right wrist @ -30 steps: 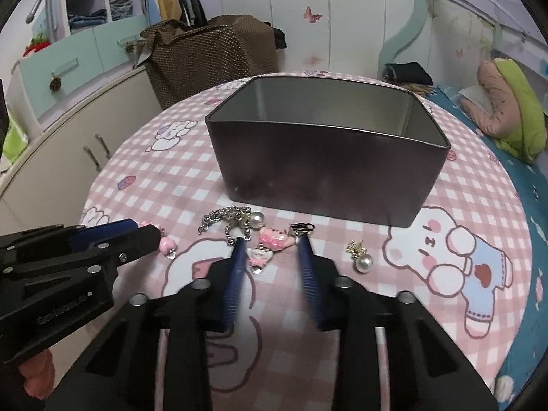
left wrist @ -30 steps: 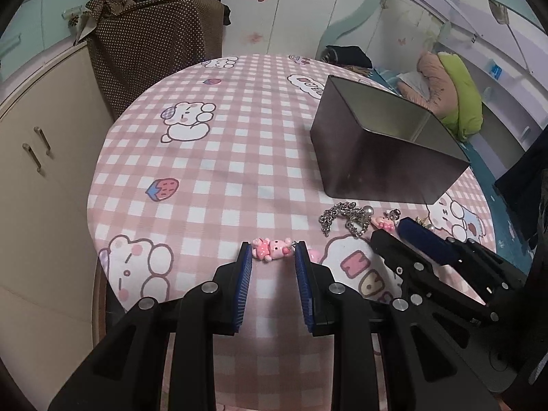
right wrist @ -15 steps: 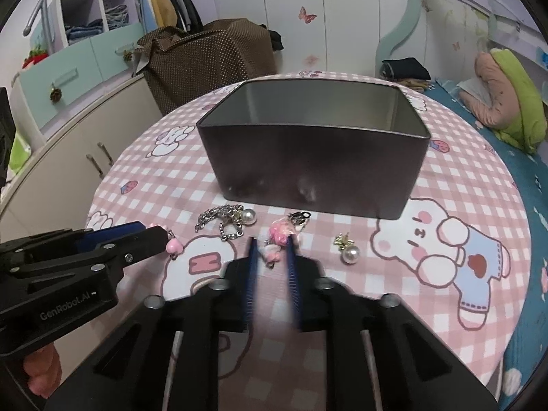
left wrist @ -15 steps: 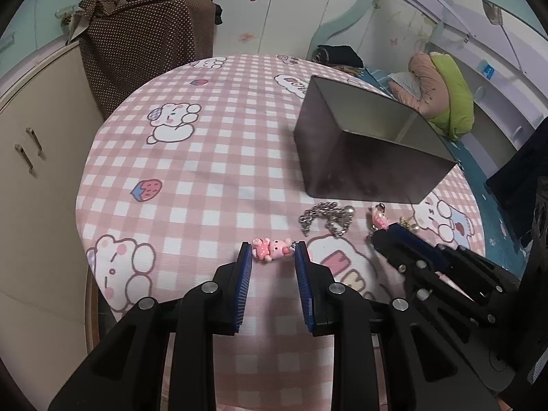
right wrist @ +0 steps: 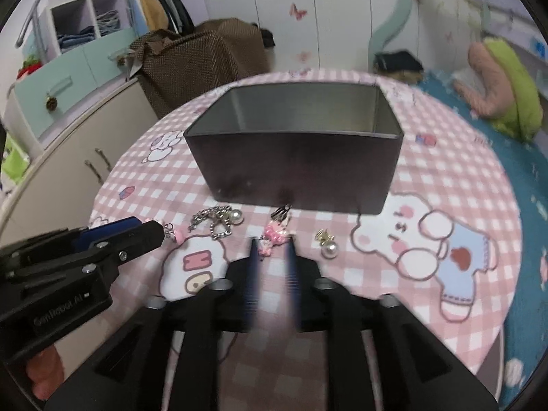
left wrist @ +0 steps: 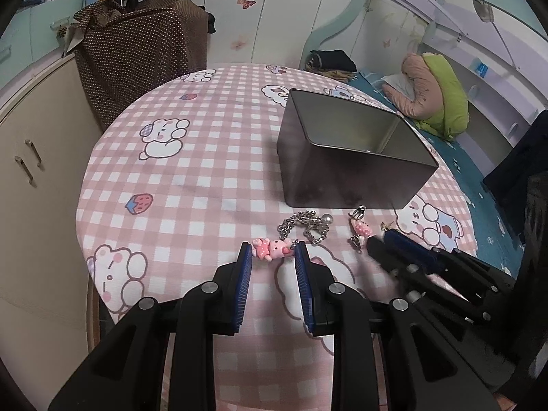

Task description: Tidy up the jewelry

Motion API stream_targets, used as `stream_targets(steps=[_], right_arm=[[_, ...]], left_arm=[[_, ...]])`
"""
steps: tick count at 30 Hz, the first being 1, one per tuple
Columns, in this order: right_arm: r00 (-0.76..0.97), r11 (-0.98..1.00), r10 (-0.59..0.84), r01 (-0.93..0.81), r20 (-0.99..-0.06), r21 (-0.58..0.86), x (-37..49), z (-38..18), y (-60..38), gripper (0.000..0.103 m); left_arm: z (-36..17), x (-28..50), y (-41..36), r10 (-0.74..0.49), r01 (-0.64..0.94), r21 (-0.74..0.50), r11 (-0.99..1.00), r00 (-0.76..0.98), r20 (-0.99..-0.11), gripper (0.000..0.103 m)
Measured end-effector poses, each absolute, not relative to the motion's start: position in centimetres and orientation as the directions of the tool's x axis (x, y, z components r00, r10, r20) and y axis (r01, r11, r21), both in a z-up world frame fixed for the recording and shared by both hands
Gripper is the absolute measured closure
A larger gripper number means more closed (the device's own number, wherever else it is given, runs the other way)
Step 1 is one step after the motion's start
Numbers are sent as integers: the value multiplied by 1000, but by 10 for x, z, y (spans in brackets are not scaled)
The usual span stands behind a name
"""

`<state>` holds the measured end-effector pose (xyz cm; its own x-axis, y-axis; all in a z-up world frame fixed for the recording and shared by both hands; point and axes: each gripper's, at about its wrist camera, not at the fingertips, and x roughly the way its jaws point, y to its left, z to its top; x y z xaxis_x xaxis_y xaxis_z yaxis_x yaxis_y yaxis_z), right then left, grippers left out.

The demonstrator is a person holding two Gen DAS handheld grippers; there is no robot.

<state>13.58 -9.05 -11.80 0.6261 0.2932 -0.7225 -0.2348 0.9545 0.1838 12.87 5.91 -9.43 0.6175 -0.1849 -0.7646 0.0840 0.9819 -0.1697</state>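
My left gripper (left wrist: 273, 263) is clamped lightly on the pink bear charm (left wrist: 270, 249), one pad at each end of it, the charm at the fingertips just above the cloth near the table's (left wrist: 205, 171) near edge. My right gripper (right wrist: 272, 251) has its jaws opening at this moment; the second pink charm (right wrist: 274, 236) lies between the tips with its dark clasp pointing toward the tin, and the pads do not seem to press on it, though the blur makes that hard to judge.

Beyond the tips, the silver chain with its pearl (right wrist: 219, 221) lies between the two charms, and a pearl earring (right wrist: 328, 247) sits to the right of my right gripper, all along the near side of the table. The open metal tin (right wrist: 294, 157) stands just behind them toward the middle of the table; its floor is hidden from both views, so I cannot tell whether anything is in it.

I judge I am at the picking stage: the left charm is secured, the right one is not. Next the right jaws need to settle squarely around that charm and close again, then each hand must lift clear of the tin's near wall and release inside. The charms are small and slick, so a shallow pinch could slip.
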Motion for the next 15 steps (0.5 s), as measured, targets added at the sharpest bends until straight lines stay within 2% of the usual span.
stream_targets(steps=[1,6,10,11,13,15], right_arm=[[640,962,268,-210,-720,172,136,-117,-92,39],[646,955,286,-251,-708,157,141,-118,-88,41],[634,944,299,-304,-713,125,147,-122,-76,58],[626,945,295,-301,-721,126,151,-127,-75,59],[656,952,269,-290,-705,94,152,-127,-74,74],[663,958,254,-270,-704,92,152,-127,-77,80]], left_arm=[[-94,128,61,-170,71,-161,984,620,-766,79],[-93,129,68,-165,58,-165,984,622,-766,79],[-94,131,70,-172,61,-172,983,619,-766,79],[-94,132,70,-171,60,-171,984,618,-767,79],[-95,132,71,-173,62,-172,983,617,-768,79],[-96,134,71,-173,60,-173,983,614,-770,79]])
